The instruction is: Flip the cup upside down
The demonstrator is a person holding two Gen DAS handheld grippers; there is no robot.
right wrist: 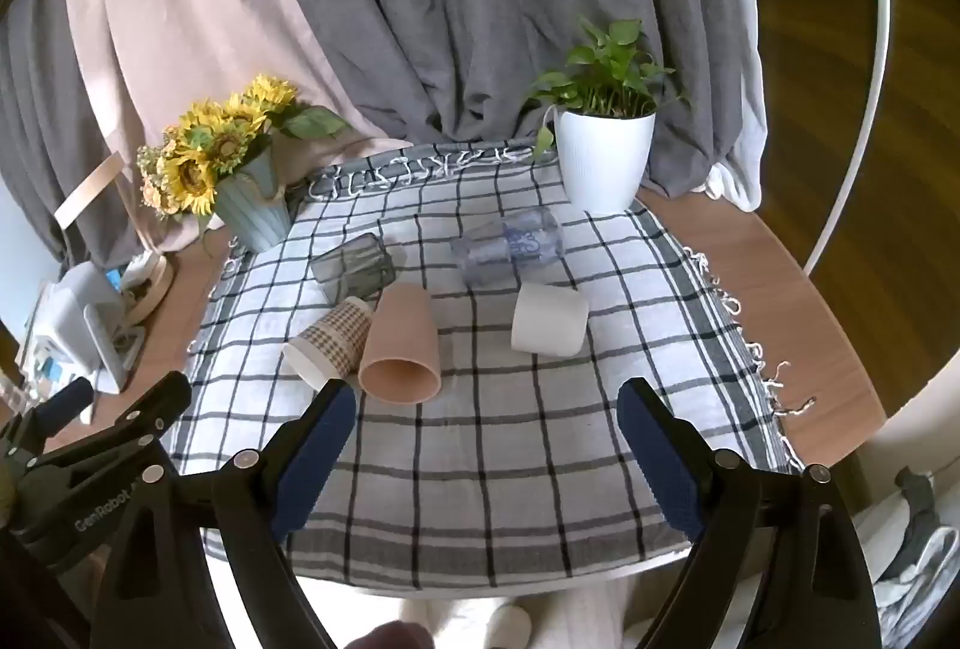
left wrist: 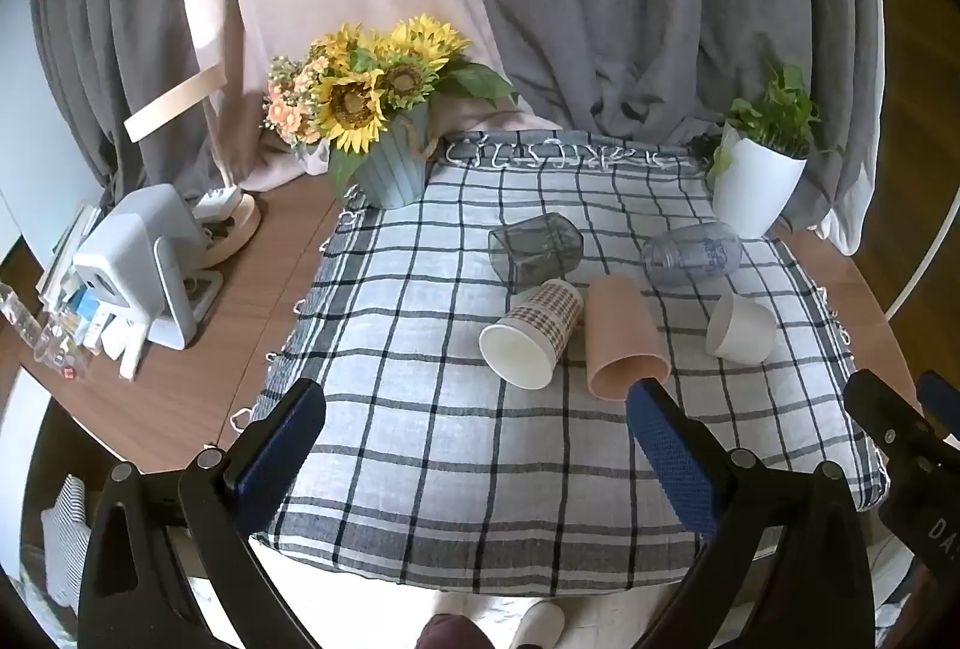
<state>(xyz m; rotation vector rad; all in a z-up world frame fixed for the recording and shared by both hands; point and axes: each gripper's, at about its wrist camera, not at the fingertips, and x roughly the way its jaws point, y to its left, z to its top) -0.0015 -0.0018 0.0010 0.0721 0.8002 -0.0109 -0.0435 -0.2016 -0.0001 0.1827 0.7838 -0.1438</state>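
Several cups lie on their sides on a checked cloth (left wrist: 420, 439): a checked paper cup (left wrist: 531, 337) (right wrist: 330, 340), a pink cup (left wrist: 624, 343) (right wrist: 401, 346), a white cup (left wrist: 741, 328) (right wrist: 549, 319), a grey glass tumbler (left wrist: 534, 256) (right wrist: 354, 265) and a clear plastic cup (left wrist: 690, 253) (right wrist: 510, 247). My left gripper (left wrist: 474, 445) is open and empty over the cloth's near part. My right gripper (right wrist: 486, 445) is open and empty, just in front of the pink cup. The right gripper also shows at the left wrist view's right edge (left wrist: 900, 445).
A sunflower pot (left wrist: 390, 169) (right wrist: 252, 205) stands at the cloth's back left, a white plant pot (left wrist: 756, 181) (right wrist: 603, 157) at the back right. White devices and clutter (left wrist: 138, 277) sit on the wooden table (left wrist: 240, 319) to the left. Grey curtains hang behind.
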